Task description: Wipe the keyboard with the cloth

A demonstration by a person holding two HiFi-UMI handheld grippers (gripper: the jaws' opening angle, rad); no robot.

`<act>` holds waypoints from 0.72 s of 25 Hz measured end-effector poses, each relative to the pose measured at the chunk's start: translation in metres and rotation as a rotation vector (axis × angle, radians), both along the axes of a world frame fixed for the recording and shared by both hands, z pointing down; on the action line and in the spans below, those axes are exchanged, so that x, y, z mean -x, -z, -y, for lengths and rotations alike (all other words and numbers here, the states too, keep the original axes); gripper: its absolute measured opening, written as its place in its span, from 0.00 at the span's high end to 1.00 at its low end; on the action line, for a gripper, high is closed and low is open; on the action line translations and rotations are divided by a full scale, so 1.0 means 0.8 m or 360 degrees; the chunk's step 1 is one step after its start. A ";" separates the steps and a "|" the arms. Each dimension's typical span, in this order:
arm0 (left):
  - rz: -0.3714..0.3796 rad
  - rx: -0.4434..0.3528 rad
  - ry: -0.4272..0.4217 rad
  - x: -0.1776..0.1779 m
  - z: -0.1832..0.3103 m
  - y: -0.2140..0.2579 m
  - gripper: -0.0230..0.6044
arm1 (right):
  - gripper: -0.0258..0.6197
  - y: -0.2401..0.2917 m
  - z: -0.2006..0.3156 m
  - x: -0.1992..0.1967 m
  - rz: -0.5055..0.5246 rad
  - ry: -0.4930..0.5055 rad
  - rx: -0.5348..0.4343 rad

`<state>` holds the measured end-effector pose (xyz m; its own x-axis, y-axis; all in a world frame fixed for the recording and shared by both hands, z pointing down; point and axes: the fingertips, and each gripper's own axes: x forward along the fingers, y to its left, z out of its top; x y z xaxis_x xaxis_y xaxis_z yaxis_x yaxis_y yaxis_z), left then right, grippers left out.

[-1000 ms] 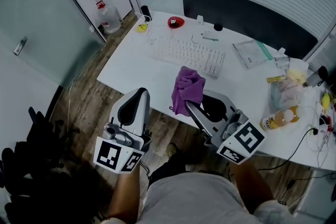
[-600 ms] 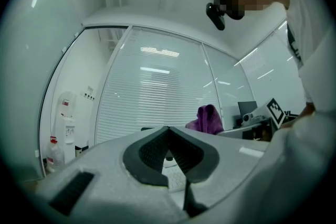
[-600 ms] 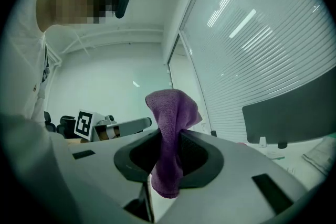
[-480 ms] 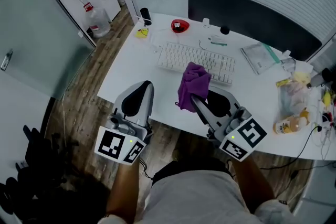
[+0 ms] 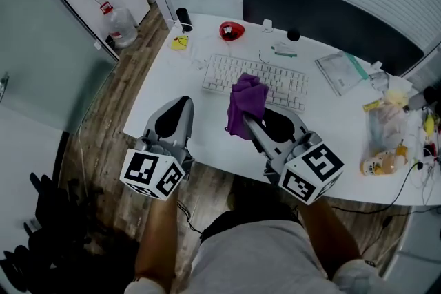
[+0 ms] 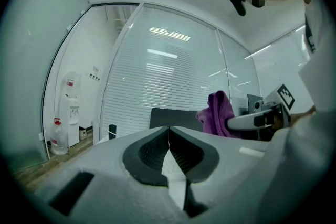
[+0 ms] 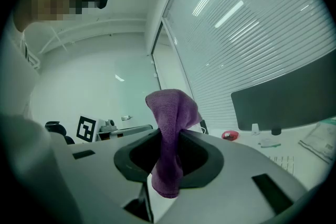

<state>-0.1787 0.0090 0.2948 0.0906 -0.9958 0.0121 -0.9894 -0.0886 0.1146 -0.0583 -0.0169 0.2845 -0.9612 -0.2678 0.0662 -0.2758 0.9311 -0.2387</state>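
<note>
- The cloth is showing a solid purple.
- The keyboard is showing white all over.
- The counter is lying plain white.
- The left gripper and the right gripper are wearing grey shells with black jaw linings.
- Their cubes are carrying black-and-white square markers.
- The floor is showing brown wood grain.
- A small object at the counter's far edge is showing red.

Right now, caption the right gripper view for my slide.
Right gripper shut on a bunched purple cloth, white desk beyond.
</note>
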 end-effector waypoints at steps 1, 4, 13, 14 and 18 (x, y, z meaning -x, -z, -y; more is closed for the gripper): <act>-0.0007 0.0022 0.0001 0.003 0.006 -0.005 0.94 | 0.83 0.000 0.006 0.003 -0.0003 0.0000 0.0006; -0.0013 0.0087 0.0004 0.012 0.028 -0.020 0.94 | 0.83 -0.003 0.028 0.012 -0.0013 -0.0007 0.0031; -0.0001 0.0317 0.0051 0.044 0.097 -0.065 0.94 | 0.83 -0.036 0.107 0.044 -0.0050 -0.0060 0.0199; -0.0008 0.0342 0.0049 0.046 0.104 -0.071 0.94 | 0.83 -0.040 0.112 0.048 -0.0062 -0.0058 0.0210; -0.0033 0.0450 0.0035 0.058 0.120 -0.091 0.94 | 0.83 -0.049 0.129 0.066 -0.0088 -0.0066 0.0250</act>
<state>-0.2248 -0.0871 0.3680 0.0723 -0.9548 0.2883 -0.9880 -0.0289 0.1520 -0.1110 -0.1199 0.3238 -0.9432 -0.2897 0.1628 -0.3303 0.8711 -0.3636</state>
